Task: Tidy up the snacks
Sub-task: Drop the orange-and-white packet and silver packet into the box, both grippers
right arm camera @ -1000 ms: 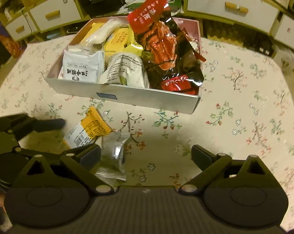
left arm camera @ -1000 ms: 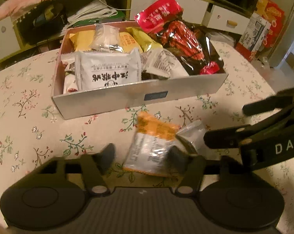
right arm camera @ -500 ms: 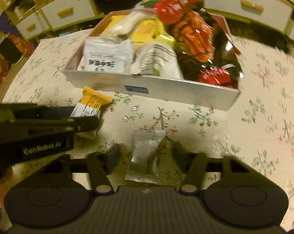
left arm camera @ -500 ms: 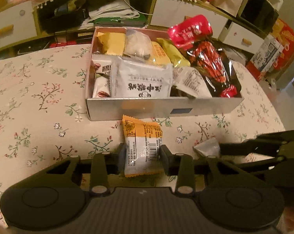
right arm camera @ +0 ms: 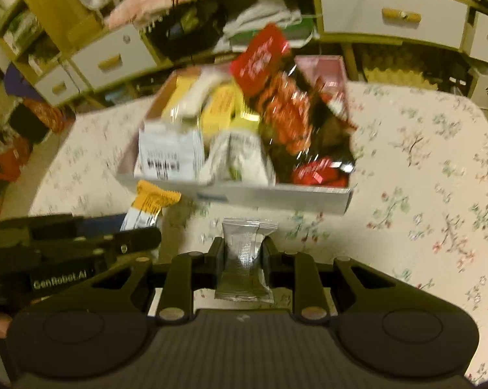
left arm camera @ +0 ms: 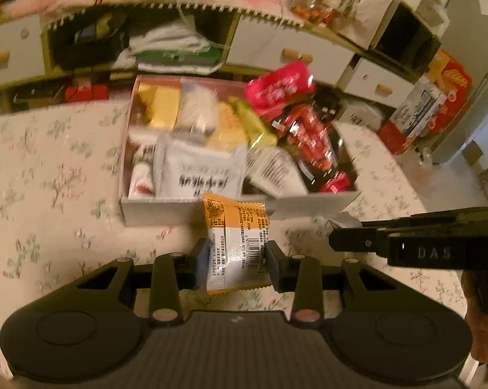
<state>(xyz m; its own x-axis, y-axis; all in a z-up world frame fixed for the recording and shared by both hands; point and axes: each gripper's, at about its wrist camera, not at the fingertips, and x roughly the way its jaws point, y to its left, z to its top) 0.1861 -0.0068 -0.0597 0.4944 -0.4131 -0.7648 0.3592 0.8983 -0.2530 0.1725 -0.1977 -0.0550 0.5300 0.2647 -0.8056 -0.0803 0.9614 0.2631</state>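
Two tools, each holding a snack in front of the full box.

The box (left arm camera: pixel 231 209) on the flowery table (left arm camera: pixel 49 194) is packed with snacks, a big red bag (right arm camera: pixel 286 113) on top. The left tool (left arm camera: pixel 237 259) pinches the orange packet (left arm camera: pixel 236 240), just before the box's near wall. The right tool (right arm camera: pixel 242 259) pinches the silver packet (right arm camera: pixel 244 256). Half a second ago both packets lay on the table; now both are lifted.

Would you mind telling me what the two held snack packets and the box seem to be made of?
Orange-and-white packet: glossy printed plastic film, likely, with crimped serrated ends.
Silver packet: metallised foil-like film, judging by its mirror sheen and creases.
Box: matte grey-white cardboard, apparently, with thin, flat, straight walls.
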